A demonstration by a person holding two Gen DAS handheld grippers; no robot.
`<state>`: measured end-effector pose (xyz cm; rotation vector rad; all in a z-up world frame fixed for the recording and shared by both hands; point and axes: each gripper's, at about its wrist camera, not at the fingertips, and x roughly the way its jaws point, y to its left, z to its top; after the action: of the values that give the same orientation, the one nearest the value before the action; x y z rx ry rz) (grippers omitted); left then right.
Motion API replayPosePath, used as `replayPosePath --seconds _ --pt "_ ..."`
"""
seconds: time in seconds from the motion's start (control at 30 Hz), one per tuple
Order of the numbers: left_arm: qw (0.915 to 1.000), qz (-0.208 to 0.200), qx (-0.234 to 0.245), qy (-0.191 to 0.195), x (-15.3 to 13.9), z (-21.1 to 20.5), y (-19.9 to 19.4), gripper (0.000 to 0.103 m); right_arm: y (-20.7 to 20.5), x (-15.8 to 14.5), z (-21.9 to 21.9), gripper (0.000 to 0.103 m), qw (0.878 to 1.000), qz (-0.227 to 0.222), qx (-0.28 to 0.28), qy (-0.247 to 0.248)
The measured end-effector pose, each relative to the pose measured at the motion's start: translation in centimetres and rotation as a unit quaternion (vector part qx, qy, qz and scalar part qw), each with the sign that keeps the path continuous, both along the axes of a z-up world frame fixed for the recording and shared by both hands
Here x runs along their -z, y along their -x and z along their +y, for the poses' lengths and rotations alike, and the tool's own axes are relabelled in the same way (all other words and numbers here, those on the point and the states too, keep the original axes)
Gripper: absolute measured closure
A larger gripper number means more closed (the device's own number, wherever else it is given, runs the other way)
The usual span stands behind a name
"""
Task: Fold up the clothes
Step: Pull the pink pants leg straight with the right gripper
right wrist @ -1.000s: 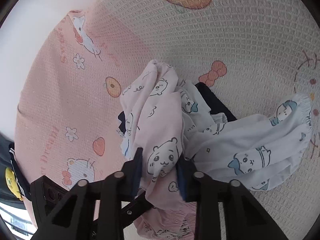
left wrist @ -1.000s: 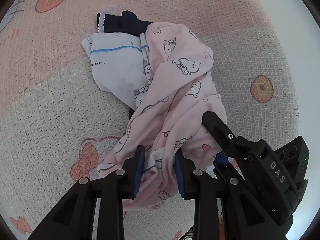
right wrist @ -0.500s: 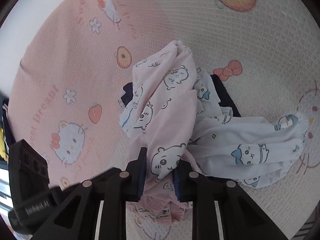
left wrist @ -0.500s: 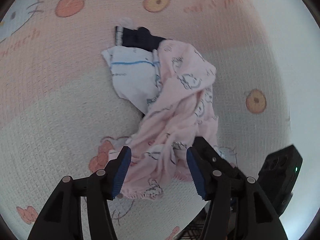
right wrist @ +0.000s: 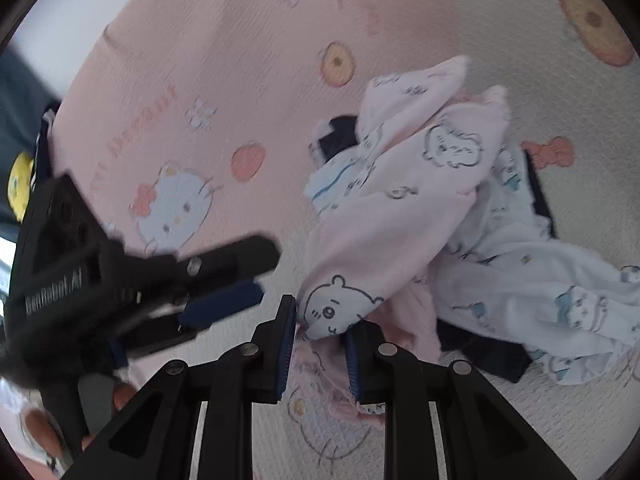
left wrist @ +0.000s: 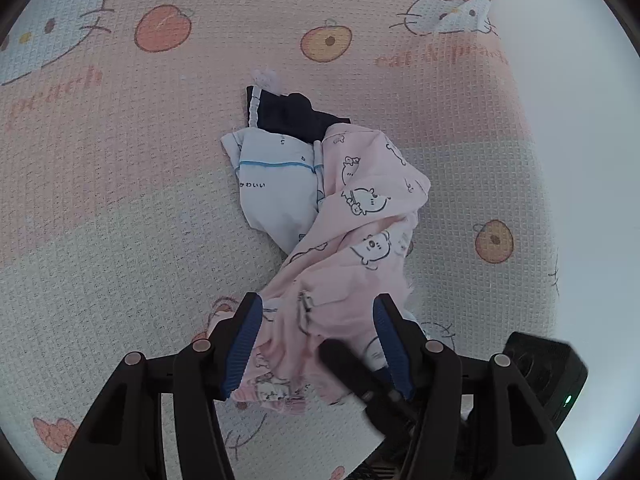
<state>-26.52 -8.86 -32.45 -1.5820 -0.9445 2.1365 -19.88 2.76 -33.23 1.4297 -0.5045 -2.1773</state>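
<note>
- The clothes lie in one tangled heap on a pink-and-cream cartoon-print bed cover (left wrist: 120,208). On top is a pink garment (left wrist: 360,216) printed with little animals, draped over a pale blue-white garment (left wrist: 276,196) and a dark navy piece (left wrist: 296,116).
- The right tongs (right wrist: 320,340) are clenched on a fold of the pink garment, and cloth bulges out above the pads. That looks like a hold meant to lift this piece free of the heap before any folding can start.
- The left tongs (left wrist: 316,344) stand released, their blue pads well apart. Pink cloth lies between them, but neither pad presses on it.
- In the left wrist view a dark finger of the right tongs crosses low between the left ones. In the right wrist view the left tongs (right wrist: 224,280) sit off to the left, clear of the cloth. My guess is that one hand has taken over the grip so the other can find a second corner.
- Hard to make out:
  - Which part of the pink garment is pinched — hem, waistband or sleeve — cannot be told, since it is bunched.
  - The navy piece is mostly buried, so its shape is unclear.
  - The right wrist view is blurred, especially around the left tongs.
  - The bed's far edge fades into white glare.
  - At the left rim of the right wrist view are a dark sleeve and something yellow, both cut off.
</note>
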Motion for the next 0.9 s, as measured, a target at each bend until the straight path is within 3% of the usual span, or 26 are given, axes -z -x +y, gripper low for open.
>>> replayPosePath --seconds 0.07,0.17,0.5,0.53,0.57,0.63,0.67,0.8,0.9 --pt "0.9998 -0.007 0.016 -0.012 0.3 0.4 0.0 0.048 0.0 0.9 0.2 0.081 1.000 -0.023 -0.007 0.018" --pt "0.9987 -0.028 0.042 0.006 1.0 1.6 0.1 0.048 0.0 1.9 0.8 0.081 0.998 -0.054 -0.019 0.029" --pt "0.9967 -0.054 0.060 0.004 2.9 4.1 1.1 0.048 -0.1 2.2 2.7 0.081 0.997 -0.063 -0.033 0.002" --pt "0.9968 -0.055 0.058 0.002 3.0 4.2 1.1 0.052 -0.1 2.2 3.1 0.081 0.997 -0.065 -0.032 0.003" --pt "0.9969 -0.057 0.055 0.003 3.1 4.2 1.1 0.065 -0.1 2.3 3.4 0.081 0.997 -0.066 -0.031 0.004" --pt "0.9969 -0.067 0.040 0.005 3.7 4.0 1.1 0.072 -0.2 2.3 4.0 0.081 0.997 -0.069 -0.032 0.002" --pt "0.9971 -0.069 0.033 0.001 3.9 3.8 1.1 0.074 -0.3 2.1 4.2 0.079 0.997 -0.068 -0.033 -0.002" --pt "0.9975 -0.065 0.029 0.007 3.7 3.9 1.1 0.074 -0.8 1.2 6.1 0.048 0.998 -0.056 -0.008 0.003" --pt "0.9977 -0.063 0.022 0.014 3.6 3.9 1.1 0.075 -1.1 0.5 8.3 0.040 0.998 -0.048 0.030 0.013"
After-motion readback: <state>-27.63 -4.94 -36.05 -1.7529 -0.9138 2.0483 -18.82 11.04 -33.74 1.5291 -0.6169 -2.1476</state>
